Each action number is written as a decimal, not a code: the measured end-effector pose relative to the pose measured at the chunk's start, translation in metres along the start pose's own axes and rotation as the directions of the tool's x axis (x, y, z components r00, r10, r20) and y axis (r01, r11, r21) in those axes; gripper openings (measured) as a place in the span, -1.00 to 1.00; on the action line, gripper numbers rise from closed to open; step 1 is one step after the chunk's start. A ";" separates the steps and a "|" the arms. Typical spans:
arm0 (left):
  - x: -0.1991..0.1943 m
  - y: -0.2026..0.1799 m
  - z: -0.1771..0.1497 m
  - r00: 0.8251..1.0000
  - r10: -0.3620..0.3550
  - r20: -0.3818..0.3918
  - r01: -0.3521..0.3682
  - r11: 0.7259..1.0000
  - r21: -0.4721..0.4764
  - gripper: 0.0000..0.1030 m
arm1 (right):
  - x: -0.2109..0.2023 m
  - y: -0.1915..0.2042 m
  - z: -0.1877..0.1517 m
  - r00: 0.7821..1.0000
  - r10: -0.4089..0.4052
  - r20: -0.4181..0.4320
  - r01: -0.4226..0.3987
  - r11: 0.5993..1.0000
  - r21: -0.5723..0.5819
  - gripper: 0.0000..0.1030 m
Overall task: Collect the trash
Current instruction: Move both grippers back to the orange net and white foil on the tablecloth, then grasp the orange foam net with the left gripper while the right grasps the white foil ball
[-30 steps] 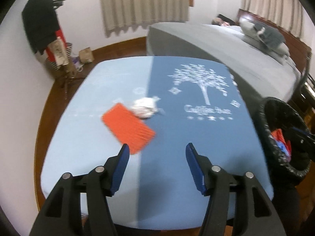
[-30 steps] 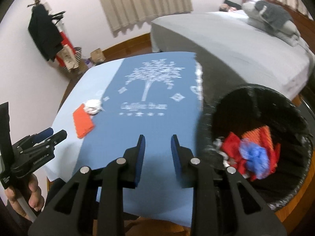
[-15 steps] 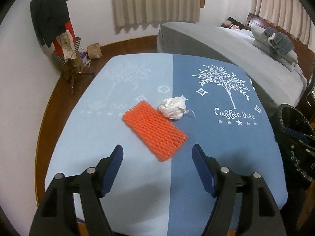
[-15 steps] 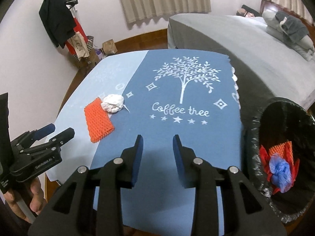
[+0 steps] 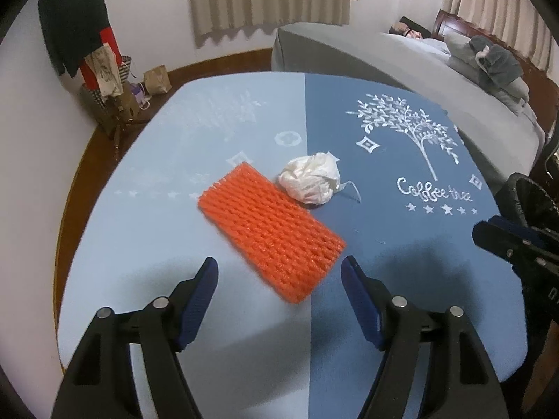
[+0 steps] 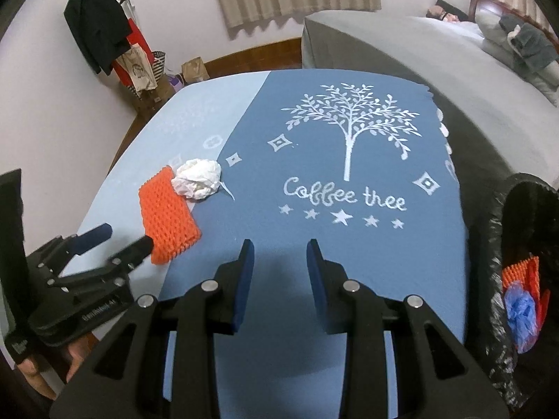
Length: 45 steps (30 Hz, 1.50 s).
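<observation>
Both claws have come closer over the desk [image 5: 146, 230]. Orange net [image 5: 270, 235] lies flat just ahead of the left claw [image 5: 279, 269], whose jaws have just been opening, nothing between them. Tissue wad [image 5: 311, 181] touches the net's far side. Right claw [image 6: 279, 248] is released, empty; bin [image 6: 503, 230] at its right.

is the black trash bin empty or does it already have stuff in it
Not empty. The right wrist view shows orange foam netting and a crumpled blue piece inside the black-lined trash bin.
</observation>
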<state>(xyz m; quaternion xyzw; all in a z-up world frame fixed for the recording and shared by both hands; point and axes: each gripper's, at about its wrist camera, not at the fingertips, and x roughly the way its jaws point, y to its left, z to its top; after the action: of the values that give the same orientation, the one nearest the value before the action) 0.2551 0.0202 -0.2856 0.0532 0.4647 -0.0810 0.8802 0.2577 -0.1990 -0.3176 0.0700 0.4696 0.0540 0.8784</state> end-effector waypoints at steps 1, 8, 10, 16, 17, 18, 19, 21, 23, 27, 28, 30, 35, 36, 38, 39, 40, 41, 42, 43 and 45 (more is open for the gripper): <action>0.006 -0.001 0.000 1.000 -0.004 -0.010 0.004 1.000 0.001 0.40 | 0.003 0.001 0.002 1.000 0.001 -0.001 -0.001 1.000 0.000 -0.40; 0.037 0.000 -0.004 0.998 -0.017 -0.060 0.017 1.000 0.008 0.40 | 0.022 0.004 0.008 1.000 0.006 -0.023 -0.006 1.000 -0.007 -0.40; 0.043 0.004 -0.006 0.998 -0.005 -0.069 0.005 1.000 0.009 0.40 | 0.027 0.007 0.010 1.000 0.008 -0.028 -0.009 1.000 -0.014 -0.40; 0.046 0.020 -0.005 0.999 -0.010 -0.050 0.010 1.000 -0.005 0.10 | 0.038 0.019 0.016 0.999 0.019 -0.033 -0.020 0.999 -0.028 -0.39; 0.046 0.022 -0.004 0.999 -0.012 -0.049 0.012 1.000 -0.001 -0.11 | 0.040 0.022 0.018 0.999 0.022 -0.034 -0.023 0.999 -0.031 -0.39; 0.046 0.025 -0.002 0.999 -0.009 -0.047 0.009 1.000 0.001 -0.38 | 0.041 0.025 0.019 0.999 0.024 -0.034 -0.026 0.999 -0.033 -0.39; 0.046 0.029 0.000 0.999 -0.009 -0.047 0.009 1.000 -0.003 -0.49 | 0.042 0.028 0.020 0.999 0.027 -0.034 -0.029 0.999 -0.036 -0.39; 0.046 0.038 0.003 0.999 -0.022 -0.047 0.022 1.000 -0.017 -0.67 | 0.046 0.035 0.023 0.999 0.034 -0.034 -0.035 0.998 -0.043 -0.39; 0.045 0.044 0.004 0.999 -0.019 -0.041 0.019 1.000 -0.018 -0.70 | 0.049 0.042 0.025 0.999 0.040 -0.034 -0.042 0.998 -0.050 -0.39; 0.039 0.055 0.001 0.999 -0.015 -0.029 0.014 1.000 -0.023 -0.72 | 0.056 0.054 0.030 0.998 0.053 -0.036 -0.055 0.997 -0.058 -0.39; 0.037 0.058 0.001 1.000 -0.013 -0.026 0.013 1.000 -0.025 -0.72 | 0.058 0.057 0.032 0.998 0.057 -0.034 -0.059 0.996 -0.061 -0.39; 0.036 0.062 0.002 1.000 -0.006 -0.021 0.006 1.000 -0.029 -0.72 | 0.061 0.064 0.035 0.997 0.064 -0.033 -0.066 0.996 -0.065 -0.39; 0.035 0.078 0.006 1.000 0.006 -0.009 -0.006 0.999 -0.048 -0.72 | 0.070 0.083 0.044 0.996 0.081 -0.023 -0.083 0.993 -0.085 -0.39; 0.036 0.080 0.006 1.000 0.007 -0.008 -0.008 0.999 -0.049 -0.72 | 0.071 0.085 0.045 0.997 0.081 -0.021 -0.082 0.993 -0.087 -0.39; 0.037 0.084 0.006 1.000 0.020 -0.005 -0.020 0.999 -0.041 -0.73 | 0.074 0.090 0.048 0.997 0.075 -0.012 -0.076 0.993 -0.093 -0.40; 0.038 0.086 0.006 1.000 0.022 -0.004 -0.022 0.999 -0.036 -0.73 | 0.076 0.091 0.049 0.997 0.074 -0.011 -0.075 0.993 -0.094 -0.39; 0.038 0.087 0.005 1.000 0.019 -0.004 -0.019 0.999 -0.037 -0.73 | 0.080 0.093 0.051 0.997 0.076 -0.014 -0.077 0.993 -0.094 -0.39; 0.038 0.088 0.005 1.000 0.017 -0.005 -0.018 0.999 -0.038 -0.73 | 0.083 0.094 0.051 0.997 0.075 -0.017 -0.076 0.993 -0.093 -0.39; 0.038 0.089 0.004 1.000 0.016 -0.005 -0.016 0.999 -0.040 -0.73 | 0.087 0.096 0.052 0.997 0.075 -0.022 -0.077 0.993 -0.095 -0.39; 0.038 0.091 0.004 1.000 0.014 -0.007 -0.014 0.999 -0.043 -0.73 | 0.091 0.097 0.053 0.997 0.072 -0.027 -0.074 0.993 -0.097 -0.40; 0.039 0.092 0.004 1.000 0.012 -0.007 -0.012 0.999 -0.048 -0.73 | 0.098 0.099 0.053 0.996 0.078 -0.043 -0.082 0.992 -0.097 -0.44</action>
<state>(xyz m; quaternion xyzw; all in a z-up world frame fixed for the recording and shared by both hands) 0.2971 0.1064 -0.3138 0.0351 0.4693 -0.0644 0.8800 0.3537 -0.0899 -0.3515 0.0441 0.4804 0.1138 0.8685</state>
